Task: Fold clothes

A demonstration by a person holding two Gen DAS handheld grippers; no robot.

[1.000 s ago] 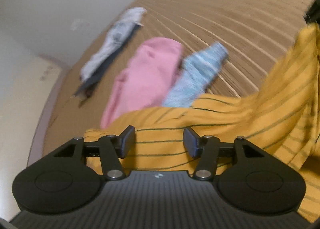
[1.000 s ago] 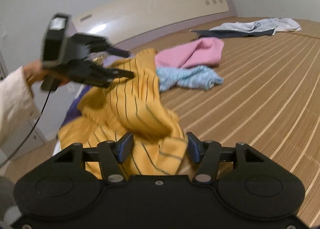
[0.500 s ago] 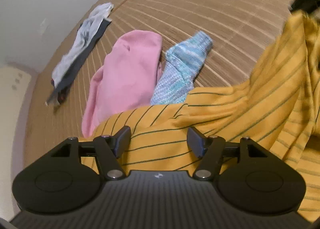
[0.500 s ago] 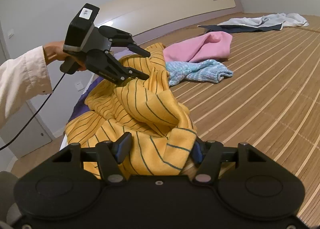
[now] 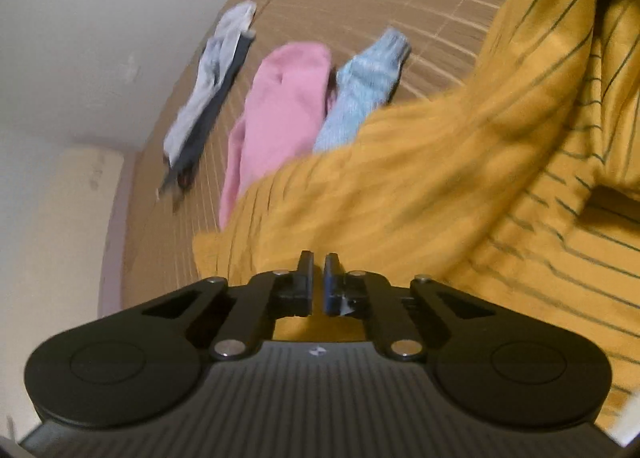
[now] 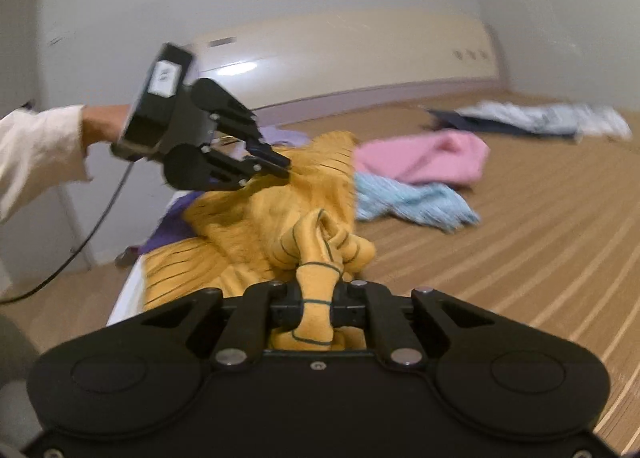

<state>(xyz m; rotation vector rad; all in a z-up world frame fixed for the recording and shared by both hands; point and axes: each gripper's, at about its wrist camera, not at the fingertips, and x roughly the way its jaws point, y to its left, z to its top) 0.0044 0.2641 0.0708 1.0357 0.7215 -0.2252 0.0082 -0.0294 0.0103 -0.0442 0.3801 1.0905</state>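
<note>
Across a wide bed covered by a tan striped mat (image 6: 540, 226) lie several clothes, and the biggest of them, a yellow shirt with thin dark stripes (image 5: 460, 178), is heaped at the mat's near edge and partly lifted off it. Beyond the shirt on the mat rest a pink garment (image 5: 280, 106), a light blue knitted piece (image 5: 360, 94) just beside it and touching the shirt's far edge, and farther off, well apart from the rest, a grey and dark garment (image 5: 208, 98) near the cream headboard (image 6: 340, 50). Under the shirt's left side a bit of purple cloth (image 6: 176, 218) shows. On the left of the right wrist view, a hand in a pale sleeve (image 6: 36, 154) holds the left gripper (image 6: 285, 166), whose tips sit at the raised top fold of the shirt; in its own view its jaws have just snapped nearly together, and blur hides whether any cloth is caught between them. Lower and nearer, the right gripper (image 6: 318, 306) has also just closed, and its jaws pinch a bunched, twisted fold of the yellow shirt.
</note>
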